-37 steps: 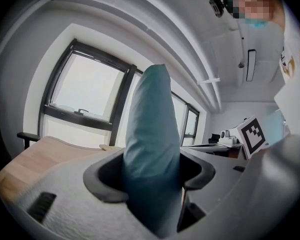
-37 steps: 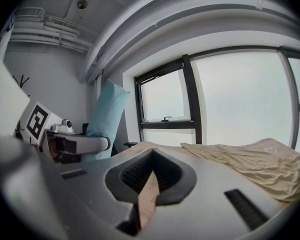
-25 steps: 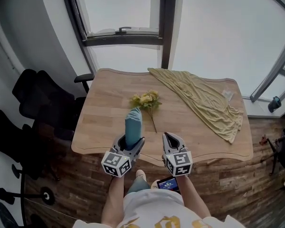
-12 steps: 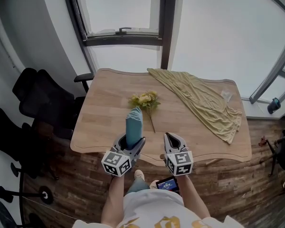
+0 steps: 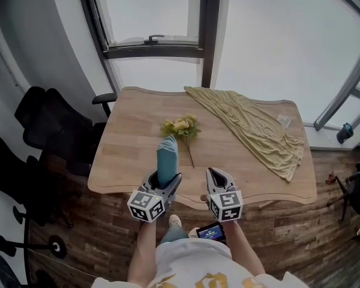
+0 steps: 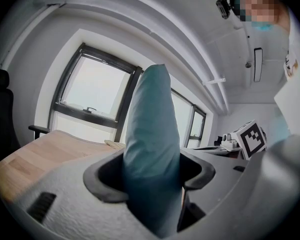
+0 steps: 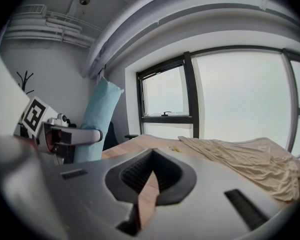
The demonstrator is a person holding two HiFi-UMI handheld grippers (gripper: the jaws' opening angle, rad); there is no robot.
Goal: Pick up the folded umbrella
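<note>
The folded umbrella (image 5: 166, 155) is a teal sleeve-shaped bundle, held upright over the near edge of the wooden table (image 5: 132, 137). My left gripper (image 5: 166, 179) is shut on its lower part. In the left gripper view the umbrella (image 6: 150, 124) fills the space between the jaws of my left gripper (image 6: 152, 169) and rises well above them. My right gripper (image 5: 215, 174) hovers beside it to the right, shut with nothing in it. The right gripper view shows the jaws of my right gripper (image 7: 150, 169) meeting, with the umbrella (image 7: 97, 119) at the left.
A yellow flower sprig (image 5: 181, 126) lies mid-table just beyond the umbrella. An olive cloth (image 5: 252, 128) is draped across the table's right half. Black office chairs (image 5: 48, 125) stand left of the table. Windows run along the far side. A phone (image 5: 211, 231) sits at the person's waist.
</note>
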